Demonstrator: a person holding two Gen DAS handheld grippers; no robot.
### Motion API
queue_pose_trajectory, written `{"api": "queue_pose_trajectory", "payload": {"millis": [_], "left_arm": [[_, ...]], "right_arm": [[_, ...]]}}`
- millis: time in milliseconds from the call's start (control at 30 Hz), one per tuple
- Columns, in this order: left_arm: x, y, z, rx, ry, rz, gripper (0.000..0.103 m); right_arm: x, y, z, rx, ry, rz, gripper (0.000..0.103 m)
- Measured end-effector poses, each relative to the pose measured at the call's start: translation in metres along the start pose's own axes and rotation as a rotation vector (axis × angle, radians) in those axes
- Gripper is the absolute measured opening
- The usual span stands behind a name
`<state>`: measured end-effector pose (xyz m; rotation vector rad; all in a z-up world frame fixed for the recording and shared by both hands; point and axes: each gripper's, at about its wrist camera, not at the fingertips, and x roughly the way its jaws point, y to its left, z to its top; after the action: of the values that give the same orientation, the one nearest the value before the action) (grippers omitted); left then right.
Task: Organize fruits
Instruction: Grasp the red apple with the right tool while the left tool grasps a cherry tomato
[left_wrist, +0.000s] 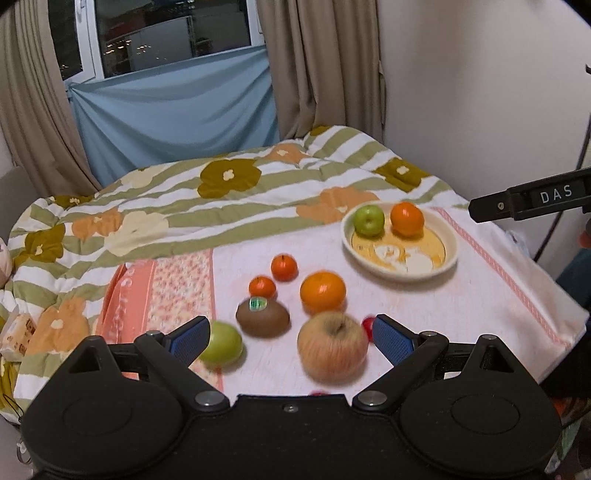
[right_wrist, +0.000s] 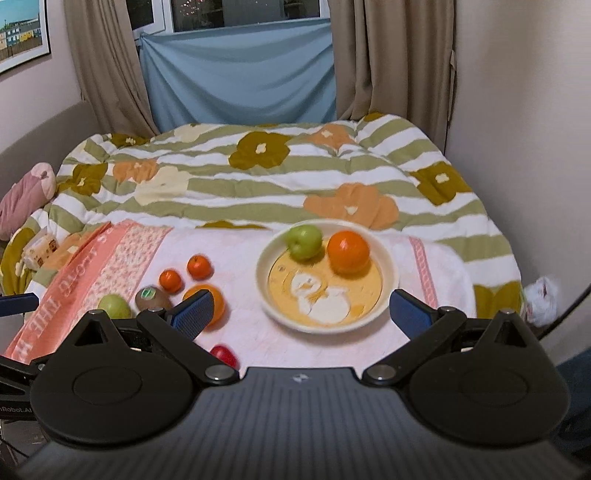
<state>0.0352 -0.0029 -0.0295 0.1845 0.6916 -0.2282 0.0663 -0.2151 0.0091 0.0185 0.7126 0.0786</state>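
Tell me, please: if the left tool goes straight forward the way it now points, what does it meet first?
Probably the large pale apple: it lies just ahead of the open left tool, between the fingers, nearer the right one. The kiwi lies close beside it, slightly farther. Depth is unclear in the fisheye view.

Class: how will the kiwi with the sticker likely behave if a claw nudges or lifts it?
The kiwi is egg-shaped, so it would probably roll or wobble. Its fuzzy-looking skin likely grips well. It lies close to a small orange, so a push may knock that.
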Motion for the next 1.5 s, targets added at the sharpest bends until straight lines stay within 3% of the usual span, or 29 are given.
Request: {"api": "queue_pose_trajectory", "payload": {"millis": [400, 600, 1133, 1200, 1500], "left_arm": [[0.026, 0.011, -0.059, 0.129, 0.058, -0.110, 0.094], [0.062, 0.004, -0.073, 0.159, 0.089, -0.149, 0.076], [0.099, -0.008, -0.084, 0.204, 0.135, -0.215, 0.047], [0.099, -0.008, -0.084, 0.200, 0.136, -0.229, 0.038], [0.097, -0.005, -0.084, 0.195, 0.143, -0.217, 0.038]], "right_arm": [[0.024, 0.059, -0.063, 0.012, 0.055, 0.052, 0.103], [0.057, 0.080, -0.075, -0.026, 0.081, 0.100, 0.103], [0.103, 0.093, -0.082, -0.020, 0.137, 0.185, 0.103], [0.105, 0.094, -0.082, -0.025, 0.144, 0.191, 0.103], [0.113, 0.104, -0.078, -0.052, 0.146, 0.231, 0.103]]}}
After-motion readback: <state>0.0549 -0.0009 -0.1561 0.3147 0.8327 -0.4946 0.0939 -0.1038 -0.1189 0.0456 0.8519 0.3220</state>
